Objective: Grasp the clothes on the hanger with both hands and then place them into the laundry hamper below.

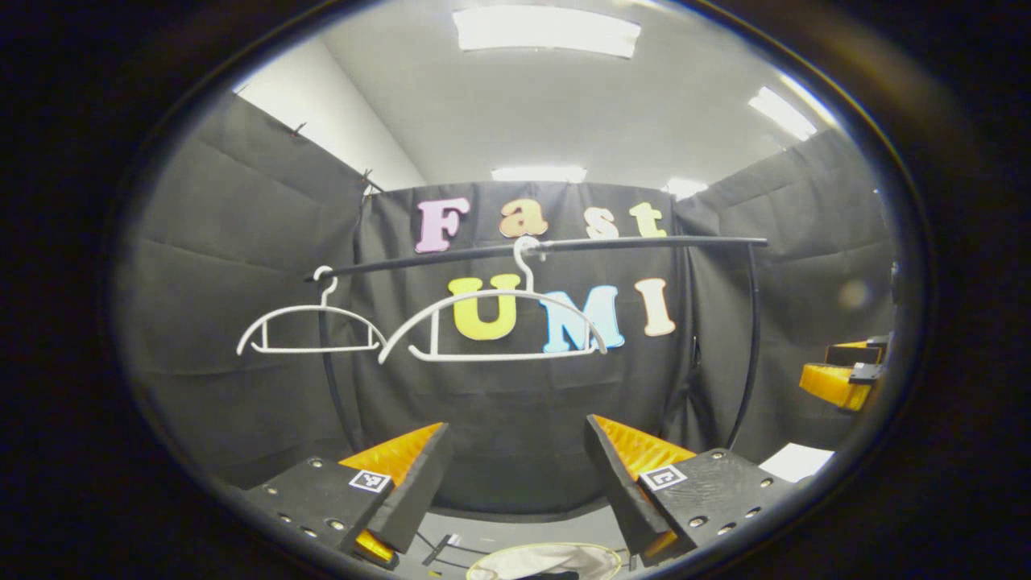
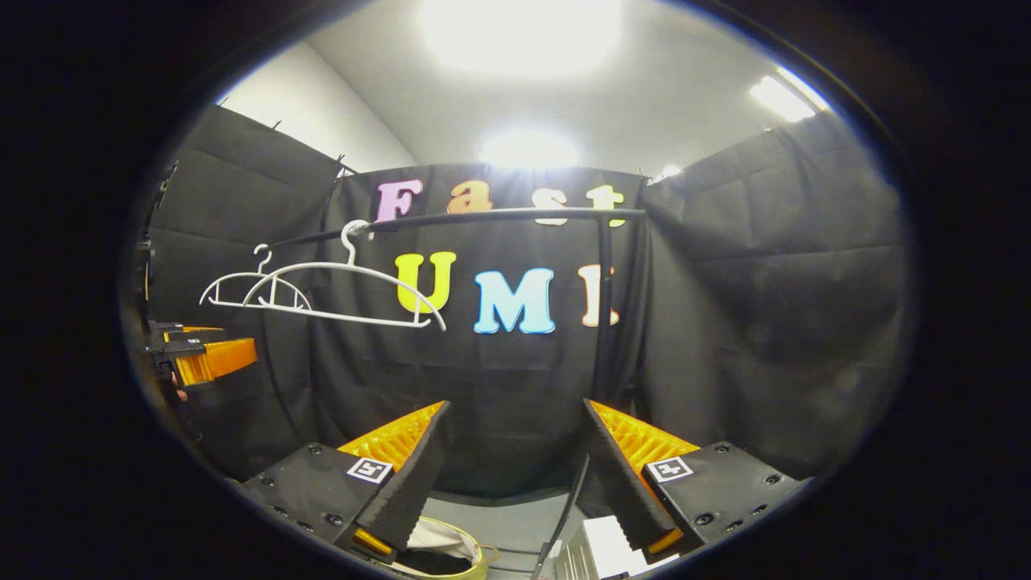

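Note:
Two white hangers hang bare on the black rail (image 1: 564,246): a small hanger (image 1: 310,330) at the left and a large hanger (image 1: 491,326) mid-rail. The same large hanger (image 2: 346,294) shows left of centre in the right gripper view. Below, the laundry hamper (image 1: 491,568) holds pale cloth (image 1: 548,560); its yellowish rim (image 2: 475,560) and the cloth (image 2: 439,536) lie low in the right gripper view. My left gripper (image 1: 517,431) is open with nothing between its fingers, and appears far left (image 2: 238,342). My right gripper (image 2: 515,411) is open too, with nothing in it, and appears far right (image 1: 815,366).
The rail's black upright post (image 2: 600,306) stands behind my right gripper, and another curved post (image 1: 753,338) is at the right in the left gripper view. A white boxy object (image 2: 604,548) sits on the grey floor beside the hamper. Black cloth walls close in on three sides.

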Available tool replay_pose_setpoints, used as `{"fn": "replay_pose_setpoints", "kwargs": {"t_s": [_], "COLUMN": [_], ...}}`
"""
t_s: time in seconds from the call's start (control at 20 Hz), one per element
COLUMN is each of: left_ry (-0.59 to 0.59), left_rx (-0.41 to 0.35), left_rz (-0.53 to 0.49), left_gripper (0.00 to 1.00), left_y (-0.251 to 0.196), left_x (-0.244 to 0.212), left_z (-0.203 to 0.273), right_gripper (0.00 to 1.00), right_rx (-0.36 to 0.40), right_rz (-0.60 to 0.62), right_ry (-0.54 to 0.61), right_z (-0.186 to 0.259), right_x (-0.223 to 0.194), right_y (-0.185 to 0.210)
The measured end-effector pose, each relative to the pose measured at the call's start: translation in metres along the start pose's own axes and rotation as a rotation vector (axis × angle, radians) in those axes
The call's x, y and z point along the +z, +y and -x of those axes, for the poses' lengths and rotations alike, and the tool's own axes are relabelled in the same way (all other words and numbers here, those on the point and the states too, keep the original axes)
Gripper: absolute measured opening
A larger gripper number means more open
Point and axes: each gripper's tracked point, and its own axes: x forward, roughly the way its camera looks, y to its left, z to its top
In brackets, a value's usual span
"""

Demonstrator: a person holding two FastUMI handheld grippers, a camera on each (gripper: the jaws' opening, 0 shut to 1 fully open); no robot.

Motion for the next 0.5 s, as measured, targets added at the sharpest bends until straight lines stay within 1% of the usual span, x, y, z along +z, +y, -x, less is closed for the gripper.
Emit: {"fn": "replay_pose_setpoints", "kwargs": {"t_s": [0.25, 0.3, 0.4, 0.5], "left_ry": [-0.032, -0.039, -0.05, -0.059], "left_rx": [0.019, 0.025, 0.036, 0.043], "left_rz": [-0.014, -0.025, -0.044, -0.053], "left_gripper": [0.96, 0.96, 0.96, 0.96], "left_y": [-0.002, -0.004, -0.008, -0.013], "left_x": [0.018, 0.021, 0.026, 0.029], "left_z": [0.025, 0.029, 0.034, 0.039], "right_gripper": [0.95, 1.0, 0.95, 0.94], "right_rx": [-0.031, -0.036, -0.05, -0.062], "right_rz": [-0.016, -0.02, -0.021, -0.017], "right_ry": [-0.021, -0.029, -0.042, -0.052], "right_z": [0.023, 0.025, 0.028, 0.03], "right_x": [0.011, 0.013, 0.017, 0.02], "right_y": [-0.032, -0.037, -0.046, -0.053]}}
